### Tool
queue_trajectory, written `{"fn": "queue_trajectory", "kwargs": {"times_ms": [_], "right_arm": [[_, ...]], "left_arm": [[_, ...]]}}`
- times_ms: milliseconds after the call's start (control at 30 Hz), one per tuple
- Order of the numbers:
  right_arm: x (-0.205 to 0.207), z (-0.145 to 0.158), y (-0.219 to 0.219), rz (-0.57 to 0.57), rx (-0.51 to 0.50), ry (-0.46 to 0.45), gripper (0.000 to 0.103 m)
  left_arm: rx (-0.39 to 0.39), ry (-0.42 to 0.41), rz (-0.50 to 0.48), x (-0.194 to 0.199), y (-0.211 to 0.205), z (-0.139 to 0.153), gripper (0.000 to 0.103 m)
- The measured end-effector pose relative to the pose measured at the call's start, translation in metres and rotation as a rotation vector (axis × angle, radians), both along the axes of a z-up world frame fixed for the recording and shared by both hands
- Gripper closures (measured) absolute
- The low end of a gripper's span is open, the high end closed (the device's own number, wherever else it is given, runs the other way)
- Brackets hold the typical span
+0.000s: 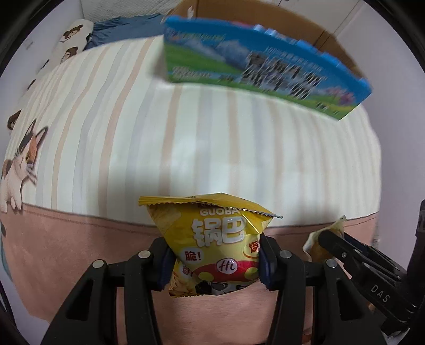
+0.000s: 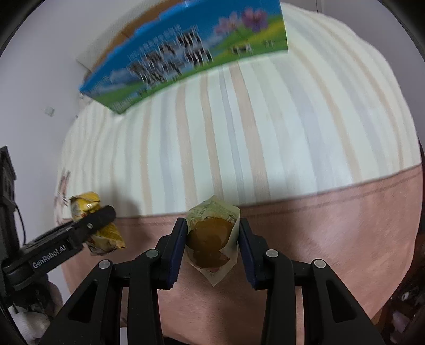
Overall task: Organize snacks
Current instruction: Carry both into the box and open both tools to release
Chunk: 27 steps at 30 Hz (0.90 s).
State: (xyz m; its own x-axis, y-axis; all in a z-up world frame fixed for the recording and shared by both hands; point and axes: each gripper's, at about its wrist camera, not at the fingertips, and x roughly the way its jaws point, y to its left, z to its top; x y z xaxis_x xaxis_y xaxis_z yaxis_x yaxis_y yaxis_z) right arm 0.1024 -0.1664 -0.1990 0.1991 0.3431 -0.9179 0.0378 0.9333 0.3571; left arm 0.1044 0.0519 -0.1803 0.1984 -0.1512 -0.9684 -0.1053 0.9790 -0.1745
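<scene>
My left gripper (image 1: 213, 261) is shut on a yellow Guoba snack bag (image 1: 212, 241) and holds it above the pink border of the bed cover. My right gripper (image 2: 211, 245) is shut on a clear wrapped brown pastry (image 2: 211, 238) and holds it over the same pink border. Each gripper shows in the other's view: the right one at the lower right of the left wrist view (image 1: 322, 238), the left one with its yellow bag at the left of the right wrist view (image 2: 106, 220). A blue and green carton (image 1: 260, 66) stands at the far side of the bed; it also shows in the right wrist view (image 2: 186, 53).
The bed has a cream striped cover (image 1: 172, 138) with a pink border (image 1: 79, 244). A brown cardboard box (image 1: 265, 16) stands behind the carton. A cat print (image 1: 21, 162) and a bear-print pillow (image 1: 69, 39) lie at the left. A white wall (image 2: 34, 79) runs along the far side.
</scene>
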Motion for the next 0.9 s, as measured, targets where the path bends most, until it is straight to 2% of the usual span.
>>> {"fn": "queue_trajectory", "kwargs": {"times_ms": [233,367,467,633,767,900], "right_arm": [[0.046,0.073,-0.008,0.013,0.034,-0.138,0.062],[0.085,0.110,-0.009,0.022,0.042,-0.212,0.062],[0.118,0.129,-0.007,0.028,0.035,-0.249,0.062],[0.185,0.137,-0.007,0.027,-0.010,-0.274,0.062],[0.241,0.122,-0.009,0.027,-0.065,-0.243,0.062],[0.287,0.093,-0.016,0.030,-0.126,-0.193,0.062]], "left_arm": [[-0.082,-0.099,-0.035,0.049,-0.014,0.063,0.056],[-0.094,-0.173,-0.059,0.095,-0.013,0.108,0.056],[-0.112,-0.190,-0.067,0.134,-0.016,0.123,0.055],[-0.121,-0.162,-0.079,0.202,-0.023,0.121,0.055],[-0.132,-0.080,-0.094,0.264,-0.037,0.093,0.055],[-0.133,0.003,-0.097,0.309,-0.046,0.059,0.055]]}}
